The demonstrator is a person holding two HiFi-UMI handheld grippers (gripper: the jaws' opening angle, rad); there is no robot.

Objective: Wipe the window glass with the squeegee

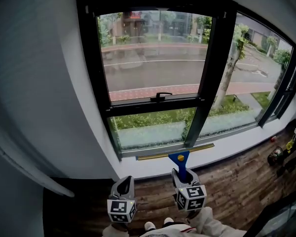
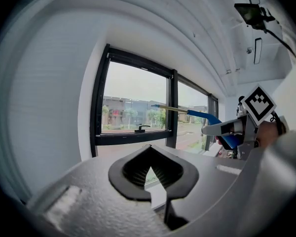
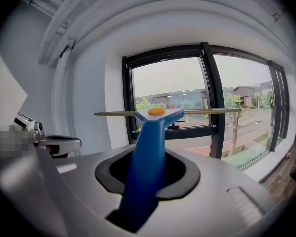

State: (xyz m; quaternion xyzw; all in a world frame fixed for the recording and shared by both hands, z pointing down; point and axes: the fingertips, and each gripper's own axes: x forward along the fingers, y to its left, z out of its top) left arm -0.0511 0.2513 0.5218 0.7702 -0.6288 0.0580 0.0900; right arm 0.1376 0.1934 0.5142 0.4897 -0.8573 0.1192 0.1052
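Clamping its jaws on the grip of the blue-handled squeegee (image 3: 149, 152), the right claw (image 3: 150, 174) holds the tool pointing at the black-framed window (image 1: 158, 102), with the thin brass-coloured blade bar (image 3: 207, 111) lying level. In the head view the bar sits low, along the bottom edge of the frame above the white sill (image 1: 227, 147); whether it touches the glass cannot be told. The left claw (image 2: 149, 171), just beside the right one and over the dark wooden floor (image 1: 237, 181), is clenched on nothing.
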